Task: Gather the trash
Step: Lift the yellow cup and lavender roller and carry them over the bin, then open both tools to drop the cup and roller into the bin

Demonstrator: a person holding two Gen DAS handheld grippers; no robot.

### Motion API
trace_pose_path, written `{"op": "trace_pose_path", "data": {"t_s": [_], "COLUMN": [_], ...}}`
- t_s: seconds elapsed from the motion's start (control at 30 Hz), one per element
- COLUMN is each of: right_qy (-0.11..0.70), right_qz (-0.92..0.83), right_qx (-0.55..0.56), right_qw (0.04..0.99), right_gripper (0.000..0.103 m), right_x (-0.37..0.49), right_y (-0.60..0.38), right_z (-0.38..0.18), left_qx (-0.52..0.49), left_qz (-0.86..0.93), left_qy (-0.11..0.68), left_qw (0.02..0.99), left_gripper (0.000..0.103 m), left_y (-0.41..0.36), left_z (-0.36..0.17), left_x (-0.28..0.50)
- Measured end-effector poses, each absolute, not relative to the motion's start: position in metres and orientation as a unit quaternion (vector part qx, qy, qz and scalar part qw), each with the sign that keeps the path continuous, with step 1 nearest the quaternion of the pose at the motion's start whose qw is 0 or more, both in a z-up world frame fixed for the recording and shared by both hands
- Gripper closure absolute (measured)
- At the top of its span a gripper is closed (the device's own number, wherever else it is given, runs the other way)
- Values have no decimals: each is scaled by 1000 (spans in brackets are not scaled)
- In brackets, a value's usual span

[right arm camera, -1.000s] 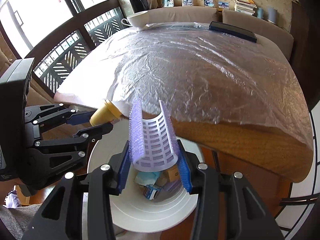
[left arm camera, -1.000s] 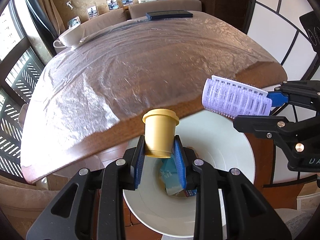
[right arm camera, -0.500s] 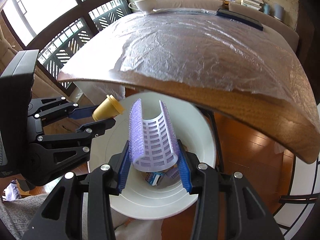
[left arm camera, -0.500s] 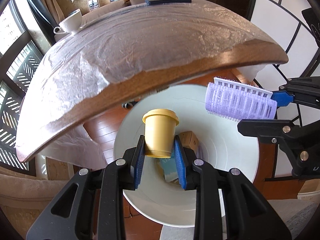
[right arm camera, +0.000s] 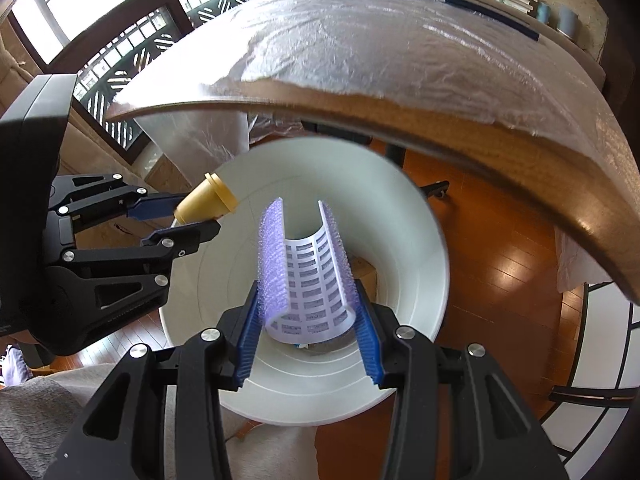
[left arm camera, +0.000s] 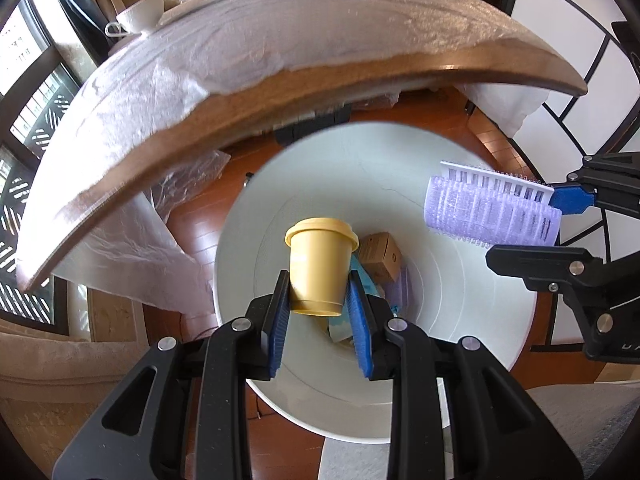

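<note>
Yellow plastic marks the small lidded cup (left arm camera: pixel 318 268) that is clamped near its base between the blue pads of the left gripper (left arm camera: pixel 319 304), tilted with its lid pointing away over the mouth of the white bin (left arm camera: pixel 460 312). A purple bristled hair roller (right arm camera: pixel 306 276), split open into a curved shell, is pinched at its lower end by the right gripper (right arm camera: pixel 308 332), also above the bin. Both grippers are closed only as far as their loads allow. A brown carton (left arm camera: pixel 380 256) and other scraps are seen at the bottom of the bin, so part of the collecting is judged done. Trouble could arise at release: the cup is held low and leaning, so it might be tipped toward the rim if let go unevenly, and any liquid inside, which cannot be seen, could be spilled. The roller's bristles might cling to the ribbed pads and fail to drop. The 2 grippers are held near each other, so a collision is possible. The edge of the plastic-covered bench (left arm camera: pixel 360 76) overhangs just beyond the bin and could be struck when the grippers are raised.
</note>
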State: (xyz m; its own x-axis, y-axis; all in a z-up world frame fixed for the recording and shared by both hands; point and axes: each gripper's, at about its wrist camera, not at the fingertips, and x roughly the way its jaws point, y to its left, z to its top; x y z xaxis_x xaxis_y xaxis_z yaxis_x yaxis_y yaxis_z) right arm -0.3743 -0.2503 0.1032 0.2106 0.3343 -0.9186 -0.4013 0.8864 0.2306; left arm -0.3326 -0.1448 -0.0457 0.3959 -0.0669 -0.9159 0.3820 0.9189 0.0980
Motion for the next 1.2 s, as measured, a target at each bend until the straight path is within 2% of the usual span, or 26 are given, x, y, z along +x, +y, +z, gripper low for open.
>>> {"op": "trace_pose_path", "data": {"t_s": [0.8,0.83,0.87,0.9,0.93,1.2], "right_qy": [630,628,627,627,625,593], "right_qz": [223,221,214,212,209,196], "right_qx": [-34,-34,-34,-31,-27,14], "right_qw": [743,745,748,749,752,781], "right_gripper": [60,58,56,47,42,22], "right_x": [-373,-374,-373,-372,-370,-360], "right_y": [-234,-235,-236,-237,-238,-256], "right_z": [63,64,65,65,67,105], "left_qx": [148,148,149,147,143,137], "left_qz": [-140,-139,-135,-133,-136,-149], "left_qy": [578,577,577,573,565,553], "left_qw": [790,791,792,795,801,808], "left_gripper": [72,68,49,34,34,33], "left_y": [-137,-136,-136,-135,-134,-130], "left_z": [-87,-87,-87,-85,-81,-57], "left_x": [-317,-316,-315,-314,-314,-311]}}
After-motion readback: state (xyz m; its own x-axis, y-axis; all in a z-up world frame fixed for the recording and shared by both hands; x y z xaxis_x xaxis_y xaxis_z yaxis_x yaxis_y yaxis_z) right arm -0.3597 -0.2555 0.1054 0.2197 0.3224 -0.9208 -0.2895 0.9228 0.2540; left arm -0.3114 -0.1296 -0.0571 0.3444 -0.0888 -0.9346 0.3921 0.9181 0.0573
